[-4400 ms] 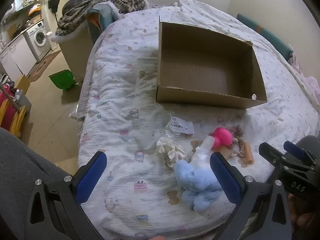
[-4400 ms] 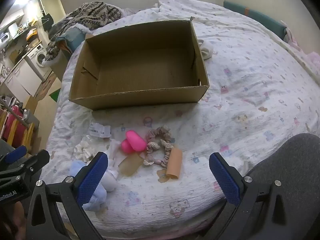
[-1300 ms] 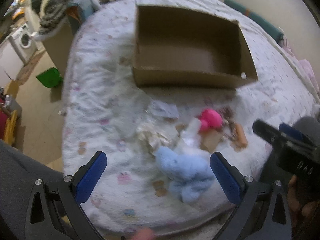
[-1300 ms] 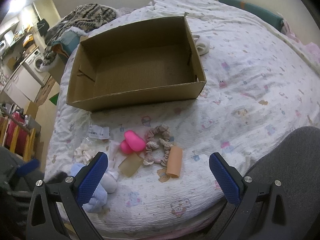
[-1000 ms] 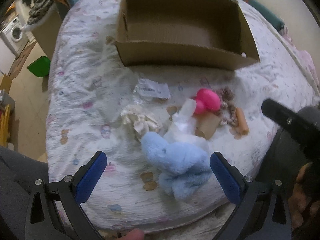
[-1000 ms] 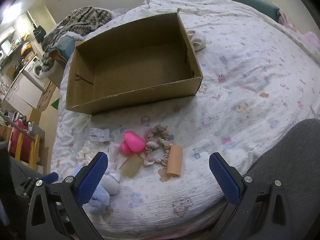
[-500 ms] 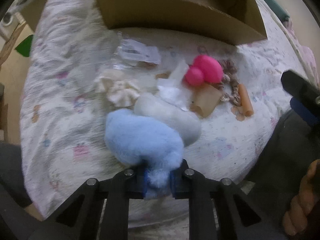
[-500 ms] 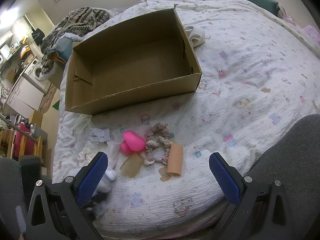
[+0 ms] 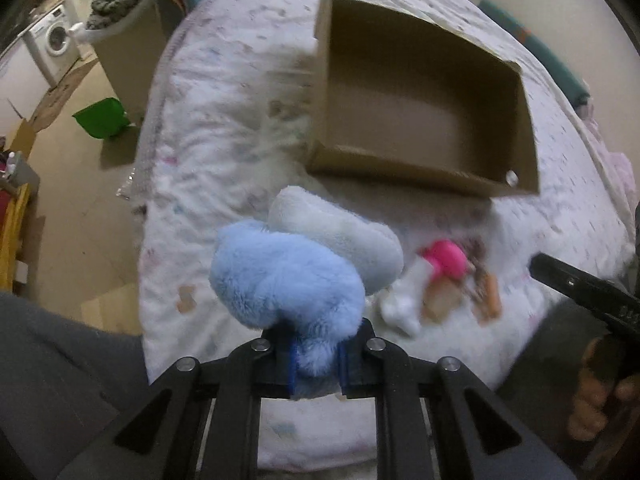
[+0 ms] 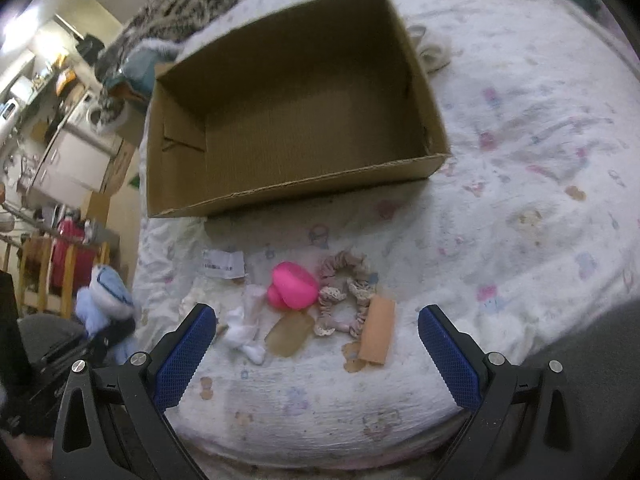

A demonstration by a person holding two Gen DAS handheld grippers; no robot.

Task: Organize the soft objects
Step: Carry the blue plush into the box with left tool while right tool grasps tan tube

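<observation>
My left gripper (image 9: 316, 364) is shut on a blue and white plush toy (image 9: 288, 276), which hangs lifted off the bed; the same plush toy (image 10: 106, 300) shows at the left edge of the right wrist view. An open, empty cardboard box (image 9: 424, 108) (image 10: 296, 108) lies on the bed beyond. My right gripper (image 10: 316, 344) stands open above the bed's near edge. Under and ahead of it lie a pink soft toy (image 10: 294, 286), a beige scrunchie (image 10: 346, 288), an orange roll (image 10: 378, 334), a tan piece (image 10: 290, 334) and a white cloth bit (image 10: 242, 334).
The patterned bedsheet (image 10: 520, 184) spreads right of the box. A paper label (image 10: 222, 266) lies left of the pink toy. Left of the bed are bare floor, a green bin (image 9: 102, 122), a washing machine (image 9: 52, 50) and a heap of blankets (image 10: 180, 0).
My left gripper closed on the blue plush and lifted it off the bed, swinging toward the box. The right gripper edged forward over the small items, still open.
</observation>
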